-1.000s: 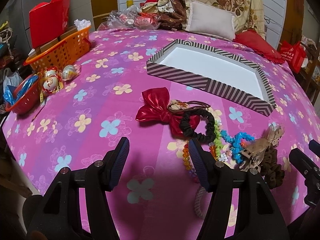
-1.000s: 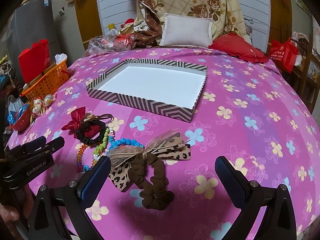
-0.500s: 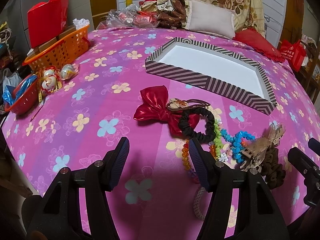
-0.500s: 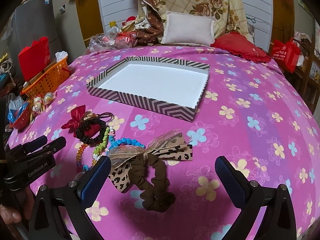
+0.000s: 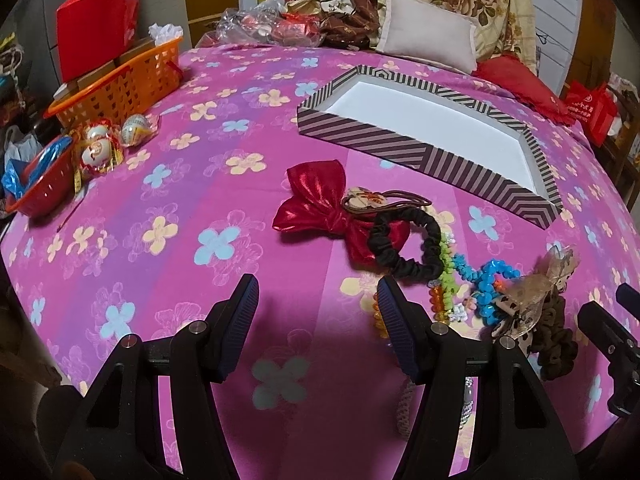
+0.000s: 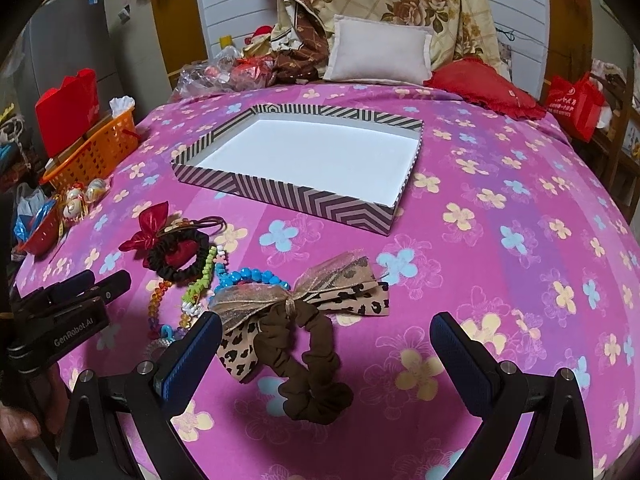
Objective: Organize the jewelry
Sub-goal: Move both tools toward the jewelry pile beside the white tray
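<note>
Your right gripper (image 6: 326, 354) has its jaws wide apart, brown fabric scrunchie with leopard-print bow (image 6: 308, 344) between them on the bed. Your left gripper (image 5: 314, 322), also apart, empty, near black scrunchie (image 5: 408, 242). Striped shallow box (image 6: 280, 196) beyond, open bedspread right.

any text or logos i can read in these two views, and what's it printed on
"GenRobot.AI": on the side of the left gripper, seen in the right wrist view.
Red bag at the far right: pale print, too small and blurred to read.
Round ornaments beside the orange basket: markings too blurred to read.
Nothing else legible.
</note>
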